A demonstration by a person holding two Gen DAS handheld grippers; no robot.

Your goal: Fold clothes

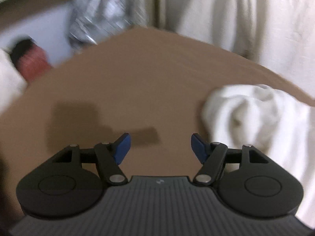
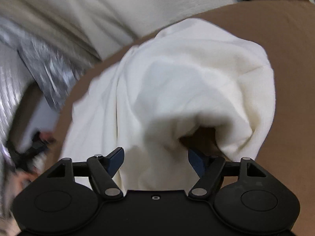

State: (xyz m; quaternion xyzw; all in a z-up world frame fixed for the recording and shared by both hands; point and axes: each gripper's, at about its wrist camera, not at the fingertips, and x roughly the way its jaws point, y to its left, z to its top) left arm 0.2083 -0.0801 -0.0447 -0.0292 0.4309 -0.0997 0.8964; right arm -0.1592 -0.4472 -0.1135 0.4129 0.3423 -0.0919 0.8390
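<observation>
Both grippers gape, holding nothing: left gripper (image 1: pixel 159 147) over bare brown table (image 1: pixel 137 78), right gripper (image 2: pixel 155 161) w/ jaws either side of 1 white garment (image 2: pixel 177 82), crumpled, humped, lying on table. Beyond: cream cloth (image 2: pixel 98 9), blurred grey fabric (image 1: pixel 102 15).
</observation>
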